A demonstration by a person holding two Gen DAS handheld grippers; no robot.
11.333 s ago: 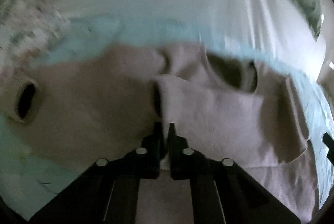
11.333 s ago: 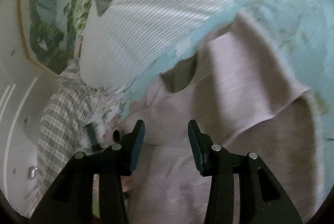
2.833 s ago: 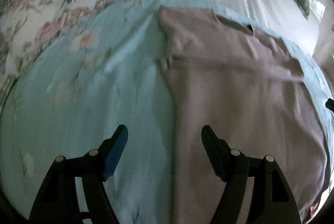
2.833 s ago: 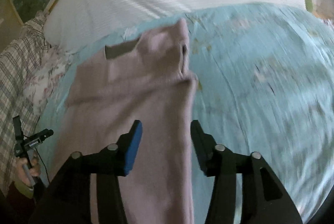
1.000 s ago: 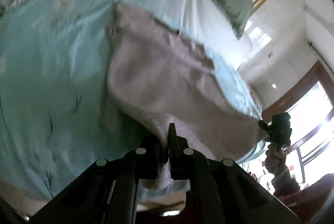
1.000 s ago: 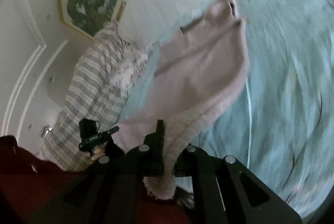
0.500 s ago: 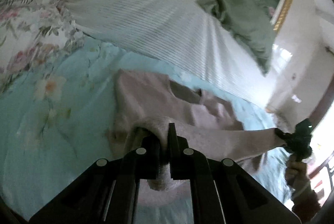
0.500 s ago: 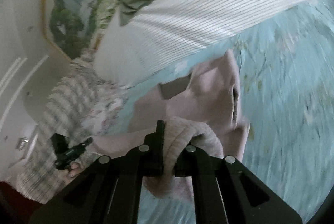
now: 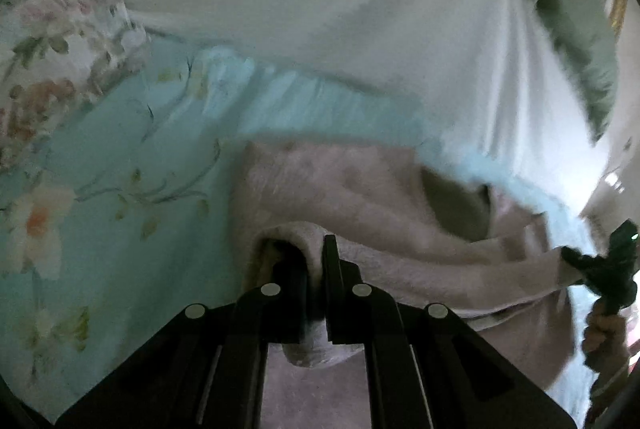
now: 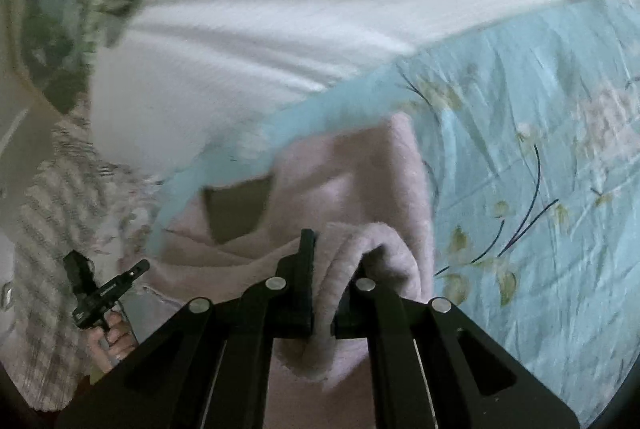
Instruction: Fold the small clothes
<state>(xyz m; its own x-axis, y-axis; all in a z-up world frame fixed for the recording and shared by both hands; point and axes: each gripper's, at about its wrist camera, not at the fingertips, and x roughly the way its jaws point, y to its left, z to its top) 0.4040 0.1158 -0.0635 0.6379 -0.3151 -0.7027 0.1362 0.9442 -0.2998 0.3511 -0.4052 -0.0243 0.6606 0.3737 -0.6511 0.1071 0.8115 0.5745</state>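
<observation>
A pale pink knitted top lies on the light blue flowered bedspread, its dark neck opening near the far edge. My left gripper is shut on the top's hem, which bulges out between the jaws. In the right wrist view the same top shows its neck opening at the left. There my right gripper is shut on a thick roll of the hem. The held edge stretches between both grippers, doubled back over the top's upper half.
A white ribbed pillow and a green cloth lie beyond the top. A floral cover is at the left. The other gripper with the hand holding it shows at the right edge, and at the lower left of the right wrist view.
Both grippers have carried the hem forward over the top toward its neckline and the pillow. The wall and picture have left both views, and the pillow fills the upper part.
</observation>
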